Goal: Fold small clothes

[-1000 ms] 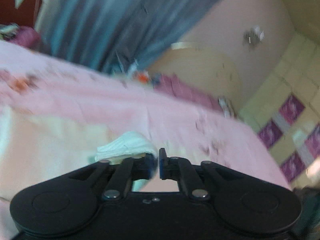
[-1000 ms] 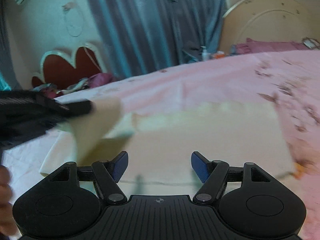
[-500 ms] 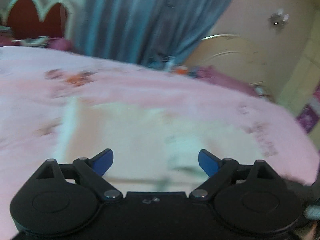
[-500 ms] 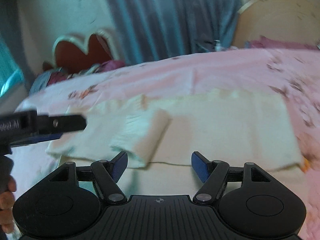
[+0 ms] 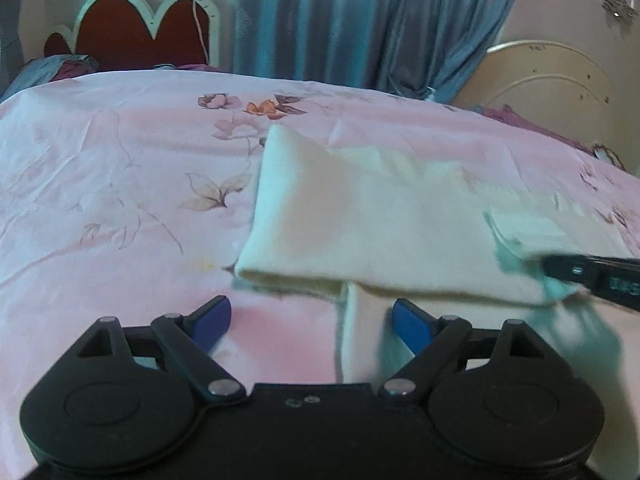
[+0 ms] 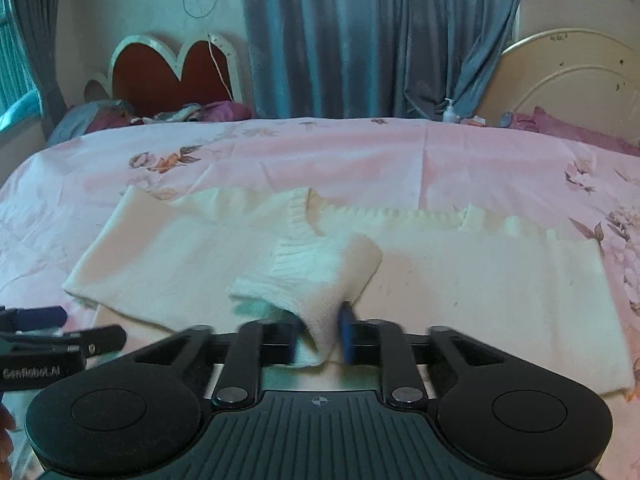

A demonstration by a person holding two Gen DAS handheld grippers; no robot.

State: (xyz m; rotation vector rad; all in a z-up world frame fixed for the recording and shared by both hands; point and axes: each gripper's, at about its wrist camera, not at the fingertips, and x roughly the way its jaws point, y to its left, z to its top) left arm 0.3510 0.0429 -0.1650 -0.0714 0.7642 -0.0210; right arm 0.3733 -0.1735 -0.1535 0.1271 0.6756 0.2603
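A cream knit sweater [image 6: 460, 280] lies spread flat on the pink floral bed sheet [image 6: 360, 152]. One sleeve [image 6: 320, 272] is folded in over its body. My right gripper [image 6: 320, 340] is shut on that sleeve's cuff, at the sweater's near edge. In the left wrist view the sweater [image 5: 360, 220] fills the middle and right. My left gripper [image 5: 310, 318] hangs low over its near left corner, jaws wide and closing a little. Sheet and a sweater edge show between them, but no pad presses on cloth. A right-gripper finger [image 5: 592, 276] pokes in from the right.
A red heart-shaped headboard [image 6: 172, 76] and blue curtains [image 6: 360, 40] stand behind the bed. A cream round headboard [image 6: 580, 76] and a pump bottle [image 6: 450, 110] are at the back right. Bundled clothes [image 6: 180, 112] lie at the back left.
My left gripper let go of the sleeve, opened wide and swung down toward the sweater's left side. The sleeve dropped onto the sweater, and my right gripper closed on its cuff.
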